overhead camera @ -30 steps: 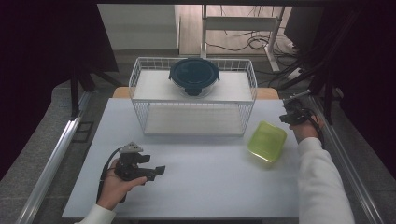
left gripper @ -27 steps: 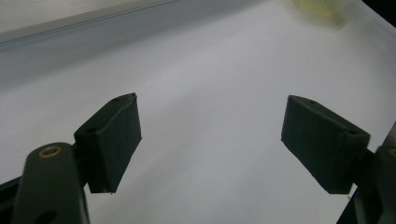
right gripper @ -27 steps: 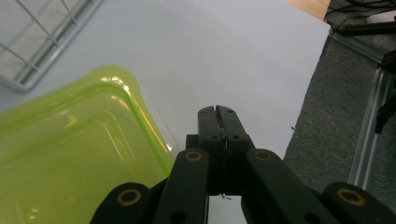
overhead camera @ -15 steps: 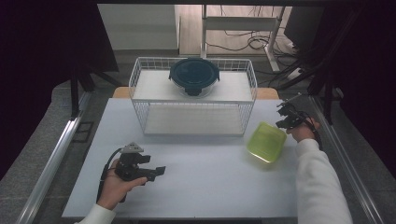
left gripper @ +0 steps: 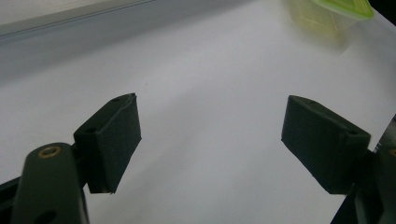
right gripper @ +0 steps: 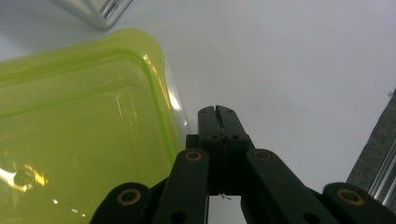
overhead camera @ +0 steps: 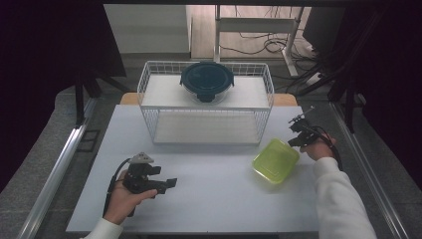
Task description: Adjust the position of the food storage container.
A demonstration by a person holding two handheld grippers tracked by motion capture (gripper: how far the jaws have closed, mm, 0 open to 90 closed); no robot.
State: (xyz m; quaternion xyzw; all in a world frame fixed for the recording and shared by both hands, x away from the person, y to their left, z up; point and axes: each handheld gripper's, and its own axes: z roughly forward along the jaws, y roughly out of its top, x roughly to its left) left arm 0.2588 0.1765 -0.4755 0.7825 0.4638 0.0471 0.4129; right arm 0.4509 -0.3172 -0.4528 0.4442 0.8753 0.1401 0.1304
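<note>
A lime-green lidded container (overhead camera: pixel 275 161) lies on the white table (overhead camera: pixel 219 199) at the right. My right gripper (overhead camera: pixel 294 143) is shut with nothing in it and hovers just off the container's far right corner; in the right gripper view its closed tips (right gripper: pixel 217 112) sit beside the green lid (right gripper: pixel 74 126). My left gripper (overhead camera: pixel 171 182) rests low at the front left, jaws open and empty. Its two black pads (left gripper: pixel 114 140) stand wide over bare table, with the green container (left gripper: pixel 332 13) far off at the top right.
A white wire basket (overhead camera: pixel 206 107) stands at the back of the table with a round dark-lidded glass container (overhead camera: pixel 206 80) on top of it. Metal rails run along both table sides. Cables lie on the floor behind.
My right gripper has moved left and down toward the green container's corner. The left gripper has stayed where it was.
</note>
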